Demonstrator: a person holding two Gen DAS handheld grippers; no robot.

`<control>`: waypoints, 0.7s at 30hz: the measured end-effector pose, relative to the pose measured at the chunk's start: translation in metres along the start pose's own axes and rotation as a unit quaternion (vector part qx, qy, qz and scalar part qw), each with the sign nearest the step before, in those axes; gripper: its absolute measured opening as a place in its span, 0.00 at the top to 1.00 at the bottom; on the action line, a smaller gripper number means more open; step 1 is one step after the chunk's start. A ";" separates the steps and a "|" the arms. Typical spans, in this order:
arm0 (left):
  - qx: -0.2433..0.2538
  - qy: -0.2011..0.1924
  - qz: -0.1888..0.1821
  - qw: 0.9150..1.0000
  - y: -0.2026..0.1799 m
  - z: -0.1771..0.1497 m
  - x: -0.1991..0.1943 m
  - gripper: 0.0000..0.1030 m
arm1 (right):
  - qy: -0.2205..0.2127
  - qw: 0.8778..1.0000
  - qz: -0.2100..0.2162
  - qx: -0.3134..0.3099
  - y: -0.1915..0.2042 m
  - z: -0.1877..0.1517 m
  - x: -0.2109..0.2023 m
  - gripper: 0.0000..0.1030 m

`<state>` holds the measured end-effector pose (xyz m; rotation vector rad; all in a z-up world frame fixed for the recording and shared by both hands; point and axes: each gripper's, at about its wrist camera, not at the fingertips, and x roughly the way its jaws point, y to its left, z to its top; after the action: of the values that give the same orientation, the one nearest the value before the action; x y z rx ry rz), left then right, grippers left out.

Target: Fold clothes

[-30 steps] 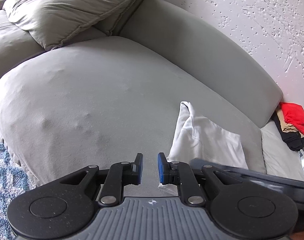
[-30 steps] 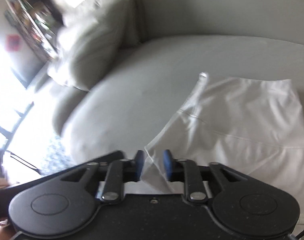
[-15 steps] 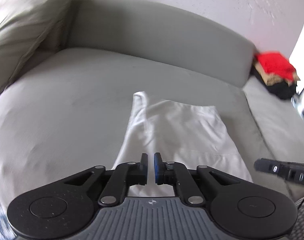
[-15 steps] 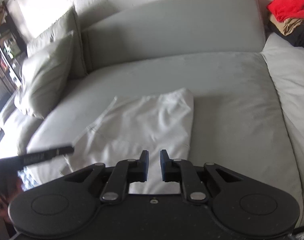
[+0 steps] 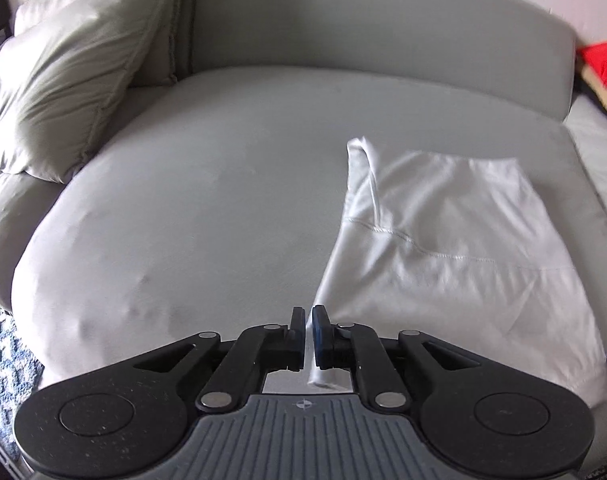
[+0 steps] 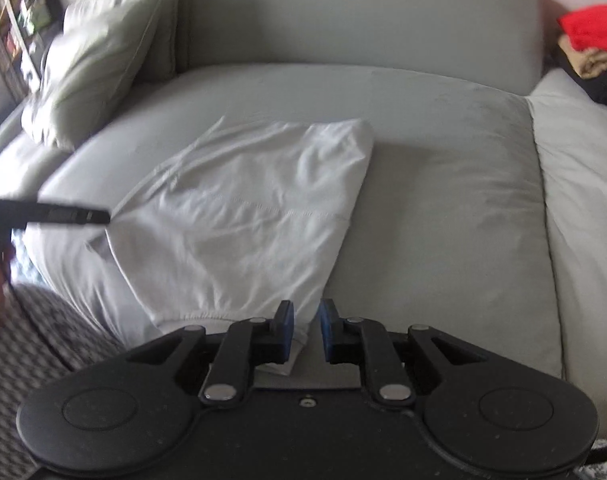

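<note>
Left wrist view: the left gripper (image 5: 308, 320), its fingers opening from a narrow gap, has the near-left corner of the white garment (image 5: 443, 248) between them at the sofa (image 5: 223, 184) cushion's front edge. Right wrist view: the right gripper (image 6: 305, 318) stands slightly apart at the garment's near-right corner, cloth beside its left finger, not pinched

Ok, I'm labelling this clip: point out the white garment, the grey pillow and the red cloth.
white garment (image 6: 239, 216): right wrist view, middle of its top layer.
grey pillow (image 5: 67, 80): left wrist view, centre of its face.
red cloth (image 6: 591, 30): right wrist view, top of the pile.
</note>
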<state>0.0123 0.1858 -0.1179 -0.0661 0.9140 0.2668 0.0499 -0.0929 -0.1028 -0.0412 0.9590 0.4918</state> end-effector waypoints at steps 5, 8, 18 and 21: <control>0.020 -0.048 -0.012 0.999 -0.015 0.017 -0.013 0.91 | -0.041 0.996 0.024 0.076 -0.017 0.023 0.004 0.86; 0.034 -0.075 -0.042 0.996 -0.030 0.032 -0.010 0.90 | -0.068 0.986 0.054 0.145 -0.034 0.040 0.022 0.86; 0.036 -0.013 -0.076 0.996 -0.064 0.061 0.082 0.91 | -0.030 0.929 0.167 0.327 -0.087 0.053 0.132 0.99; 0.004 -0.030 -0.038 0.999 -0.048 0.066 0.081 0.92 | -0.091 0.907 0.122 0.394 -0.113 0.047 0.136 1.00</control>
<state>0.1226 0.1666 -0.1449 -0.0848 0.8503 0.1943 0.1987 -0.1298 -0.2037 0.8519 0.9246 0.2983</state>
